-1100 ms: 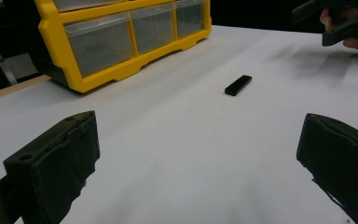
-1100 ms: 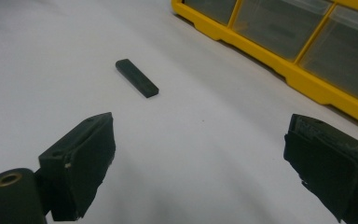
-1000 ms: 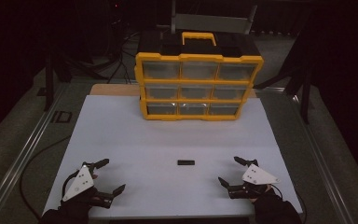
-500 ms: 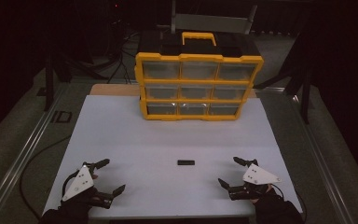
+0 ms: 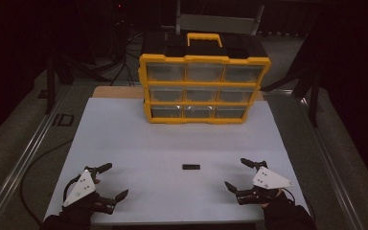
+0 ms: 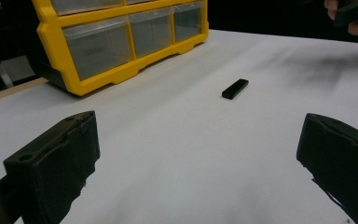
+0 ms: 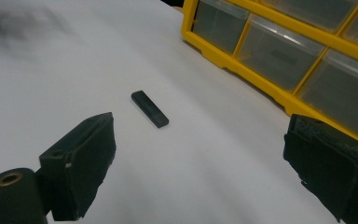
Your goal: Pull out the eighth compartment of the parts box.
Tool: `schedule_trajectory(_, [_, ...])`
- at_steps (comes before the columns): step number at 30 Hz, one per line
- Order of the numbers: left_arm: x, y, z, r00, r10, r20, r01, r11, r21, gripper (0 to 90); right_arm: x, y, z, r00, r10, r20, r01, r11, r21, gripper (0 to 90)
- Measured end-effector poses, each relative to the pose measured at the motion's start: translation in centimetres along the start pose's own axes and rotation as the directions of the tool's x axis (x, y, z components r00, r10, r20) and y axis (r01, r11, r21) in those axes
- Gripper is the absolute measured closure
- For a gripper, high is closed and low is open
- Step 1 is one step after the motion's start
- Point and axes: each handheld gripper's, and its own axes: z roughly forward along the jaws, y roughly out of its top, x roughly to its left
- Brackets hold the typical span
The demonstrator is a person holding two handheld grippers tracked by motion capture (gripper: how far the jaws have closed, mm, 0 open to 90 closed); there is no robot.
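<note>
The left gripper rests low at the near left corner of the white worktop, its two black jaws spread wide apart with nothing between them. The right gripper sits at the near right corner, its jaws likewise parted and empty, a grey three-cornered plate on its top. The person's dark sleeves come in at the bottom edge behind each one. Between the two grippers, a little farther out on the worktop and apart from both, lies a small flat black rectangular bar; it lies flat, ahead of the open jaws in the left gripper view and in the right gripper view. Well beyond it, at the far edge of the worktop, stands a yellow plastic organiser cabinet with nine clear drawers in three rows, upright, drawers facing the person, a yellow carry handle on its black top
</note>
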Motion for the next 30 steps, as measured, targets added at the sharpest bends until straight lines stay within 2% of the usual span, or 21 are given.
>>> schedule_trajectory(12, [0.0,0.0,0.0,1.0,-0.001,0.0,0.001,1.0,0.0,0.0,-0.8,2.3,-0.3,0.9974,-0.071,0.011,0.072,0.997,-0.027,8.9])
schedule_trajectory(17, [0.0,0.0,0.0,1.0,0.0,0.0,0.0,1.0,0.0,0.0,-1.3,3.2,-0.3,0.9963,-0.083,0.02,0.084,0.9954,-0.045,9.0])
schedule_trajectory(30, [0.0,0.0,0.0,1.0,0.003,-0.001,-0.003,1.0,0.002,0.0,-2.0,4.9,0.7,0.9877,-0.154,0.026,0.156,0.9865,-0.052,9.1])
